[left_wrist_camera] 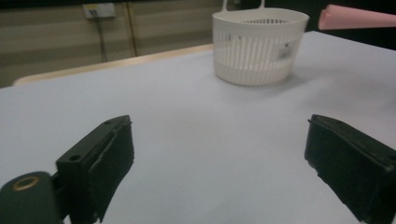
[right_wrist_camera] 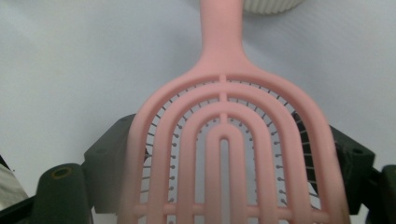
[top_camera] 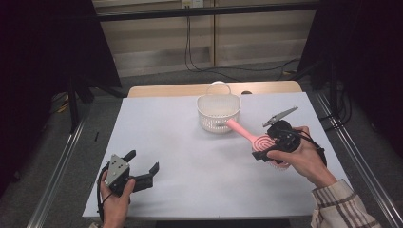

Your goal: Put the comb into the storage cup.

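A pink vented hairbrush (top_camera: pixel 260 141) is clamped by its head in my right gripper (top_camera: pixel 264 151), with its handle pointing toward the white slatted basket (top_camera: pixel 214 121). In the right gripper view the brush (right_wrist_camera: pixel 224 140) sits between the two black jaws of the right gripper (right_wrist_camera: pixel 224 161), which press its sides, bristles facing down. The handle end (left_wrist_camera: pixel 355 17) hovers by the basket's rim (left_wrist_camera: pixel 254 56) in the left gripper view. My left gripper (top_camera: pixel 142 161) rests near the table's front left, open, with nothing between its jaws (left_wrist_camera: pixel 219 154).
A white sheet (top_camera: pixel 190 142) covers the table, and a strip of bare wood (top_camera: pixel 166 90) shows at its far edge. The basket has a hoop handle (top_camera: pixel 218 85). Metal rails (top_camera: pixel 62 166) run along both sides, and cables (top_camera: pixel 199 61) lie on the floor beyond.
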The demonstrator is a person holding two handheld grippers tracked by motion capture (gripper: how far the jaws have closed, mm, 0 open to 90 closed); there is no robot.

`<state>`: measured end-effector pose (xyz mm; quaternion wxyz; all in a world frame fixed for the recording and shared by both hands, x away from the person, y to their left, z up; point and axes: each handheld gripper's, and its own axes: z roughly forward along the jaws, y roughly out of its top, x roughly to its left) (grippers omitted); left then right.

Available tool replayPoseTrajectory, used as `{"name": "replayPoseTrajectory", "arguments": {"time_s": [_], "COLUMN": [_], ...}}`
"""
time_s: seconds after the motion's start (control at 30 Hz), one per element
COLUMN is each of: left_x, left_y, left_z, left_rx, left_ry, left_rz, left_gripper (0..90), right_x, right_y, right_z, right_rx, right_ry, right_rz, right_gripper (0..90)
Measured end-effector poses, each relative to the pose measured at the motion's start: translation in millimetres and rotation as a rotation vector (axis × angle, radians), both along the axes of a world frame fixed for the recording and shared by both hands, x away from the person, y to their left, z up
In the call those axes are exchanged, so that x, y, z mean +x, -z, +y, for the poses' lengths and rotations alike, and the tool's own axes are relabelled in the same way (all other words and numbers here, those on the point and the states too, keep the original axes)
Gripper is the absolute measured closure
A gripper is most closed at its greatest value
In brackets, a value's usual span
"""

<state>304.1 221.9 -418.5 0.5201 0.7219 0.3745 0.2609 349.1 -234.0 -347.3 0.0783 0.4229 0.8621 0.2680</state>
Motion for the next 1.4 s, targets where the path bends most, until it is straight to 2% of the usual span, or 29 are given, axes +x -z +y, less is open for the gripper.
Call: {"name": "replayPoseTrajectory", "arguments": {"time_s": [0.1, 0.17, 0.23, 0.33, 0.4, 0.53, 0.73, 0.93, 1.03, 1.17, 1.27, 1.4], "left_x": [1.2, 2.1, 2.0, -0.2, -1.5, -0.5, 3.9, 8.6, 8.2, 7.0, 8.3, 10.9], "left_y": [-1.5, -3.0, -5.1, -7.7, -8.5, -10.2, -15.2, -17.4, -18.5, -22.6, -25.4, -28.4], "left_z": [-4.2, -6.2, -8.1, -11.7, -14.4, -19.4, -27.2, -39.3, -46.4, -52.9, -55.6, -60.3], "left_rx": [0.036, 0.027, 0.035, 0.053, 0.05, 0.071, 0.088, 0.125, 0.124, 0.141, 0.139, 0.163], "left_ry": [0.032, 0.064, 0.092, 0.107, 0.132, 0.189, 0.208, 0.271, 0.307, 0.329, 0.33, 0.347], "left_rz": [0.004, 0.006, 0.003, -0.018, -0.02, -0.019, -0.016, -0.026, -0.022, -0.053, -0.065, -0.08], "left_gripper": [8.6, 8.6, 8.2, 6.2, 5.5, 4.8, 2.7, 3.4, 3.7, 3.6, 3.4, 3.4], "right_x": [-0.1, 0.0, -0.3, -0.9, -0.7, 0.3, 0.3, -0.4, -1.7, -2.2, -1.2, -0.9], "right_y": [-1.9, -2.3, -2.5, -2.7, -2.6, -2.2, -2.6, -4.2, -4.9, -5.7, -6.7, -8.1], "right_z": [1.4, 2.2, 3.5, 6.6, 8.6, 12.3, 16.5, 22.2, 26.1, 31.0, 33.5, 37.1], "right_rx": [0.019, 0.02, 0.017, 0.014, 0.014, 0.016, 0.027, 0.025, 0.028, 0.032, 0.035, 0.038], "right_ry": [-0.008, -0.014, -0.02, -0.034, -0.042, -0.053, -0.088, -0.12, -0.152, -0.17, -0.186, -0.205], "right_rz": [-0.001, -0.003, -0.006, -0.007, -0.009, -0.009, -0.028, -0.035, -0.054, -0.051, -0.058, -0.059], "right_gripper": [19.8, 19.8, 19.8, 19.8, 19.8, 19.8, 19.8, 19.8, 19.8, 19.8, 19.8, 19.8]}}
